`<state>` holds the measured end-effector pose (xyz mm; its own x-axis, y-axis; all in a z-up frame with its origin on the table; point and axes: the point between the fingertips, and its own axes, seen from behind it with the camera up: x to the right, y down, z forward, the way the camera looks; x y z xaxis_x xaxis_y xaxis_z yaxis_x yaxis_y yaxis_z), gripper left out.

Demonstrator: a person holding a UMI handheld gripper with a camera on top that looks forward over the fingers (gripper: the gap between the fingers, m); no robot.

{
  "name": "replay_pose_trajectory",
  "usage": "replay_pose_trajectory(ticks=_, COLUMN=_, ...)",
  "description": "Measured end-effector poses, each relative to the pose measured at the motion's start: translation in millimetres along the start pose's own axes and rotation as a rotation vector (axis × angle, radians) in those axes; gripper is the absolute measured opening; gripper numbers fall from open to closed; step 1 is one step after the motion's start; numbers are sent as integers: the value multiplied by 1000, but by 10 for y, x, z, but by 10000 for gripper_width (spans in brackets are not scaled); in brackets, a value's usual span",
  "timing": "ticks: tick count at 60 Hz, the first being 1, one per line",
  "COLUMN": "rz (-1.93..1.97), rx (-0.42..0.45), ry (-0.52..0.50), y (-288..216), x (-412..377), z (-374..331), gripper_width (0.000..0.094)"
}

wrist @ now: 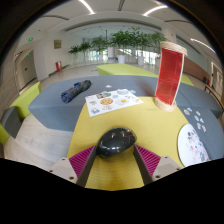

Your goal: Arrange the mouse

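A glossy black mouse (116,141) sits between my two fingers, at their tips, over a yellow table surface (150,115). The pink pads (82,159) of both fingers press against its sides. My gripper (115,150) is shut on the mouse. I cannot tell whether the mouse rests on the table or is lifted a little above it.
Beyond the mouse lies a white sheet with coloured pictures (113,100). A dark blue object (75,91) lies further left on a grey area. A red and white upright box (171,75) stands to the right. A white printed sheet (193,145) lies at the right.
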<state>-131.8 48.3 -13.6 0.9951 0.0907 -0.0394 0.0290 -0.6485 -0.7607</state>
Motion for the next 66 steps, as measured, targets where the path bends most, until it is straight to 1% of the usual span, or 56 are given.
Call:
replay_pose_trajectory(ticks=7, rz=51, rx=-19, ry=-23, y=5, x=-45, z=-42, gripper_width=800)
replay_pose_trajectory(ticks=12, rz=37, rx=-11, ry=-37, y=-54, x=-124, z=-36, gripper_width=812)
replay_pose_trajectory(ticks=17, rz=12, rx=-5, ry=-20, y=-94, x=-144, z=37, gripper_width=814)
replay_pose_trajectory(ticks=24, rz=-1, rx=2, ry=35, y=-172, x=-72, z=160, gripper_width=816)
replay_pose_trajectory(ticks=30, rz=22, rx=19, ry=39, y=-299, x=-93, z=264, gripper_width=814)
replay_pose_trajectory(ticks=33, rz=25, rx=24, ry=57, y=-357, x=-65, z=336, gripper_width=812)
replay_pose_trajectory(ticks=35, rz=24, rx=23, ry=62, y=-376, x=-54, z=384, gripper_width=785)
replay_pose_trajectory(ticks=37, rz=23, rx=27, ry=68, y=-394, x=-47, z=425, gripper_width=720)
replay_pose_trajectory(ticks=38, rz=22, rx=29, ry=70, y=-394, x=-43, z=443, gripper_width=665)
replay_pose_trajectory(ticks=42, rz=-2, rx=46, ry=69, y=-397, x=-46, z=447, gripper_width=621)
replay_pose_trajectory(ticks=44, rz=-31, rx=54, ry=63, y=-405, x=-55, z=443, gripper_width=584)
replay_pose_trajectory(ticks=48, rz=-66, rx=53, ry=23, y=-404, x=-113, z=418, gripper_width=533)
replay_pose_trajectory(ticks=50, rz=-70, rx=50, ry=-12, y=-392, x=-151, z=369, gripper_width=515)
replay_pose_trajectory(ticks=53, rz=-78, rx=72, ry=-53, y=-447, x=-147, z=228, gripper_width=510)
replay_pose_trajectory(ticks=58, rz=-94, rx=146, ry=-79, y=-738, x=28, z=-164, gripper_width=496)
replay_pose_trajectory(ticks=63, rz=-72, rx=247, ry=-70, y=-1160, x=466, z=-606, gripper_width=494)
replay_pose_trajectory(ticks=66, rz=-52, rx=276, ry=-47, y=-1286, x=817, z=-810, gripper_width=495)
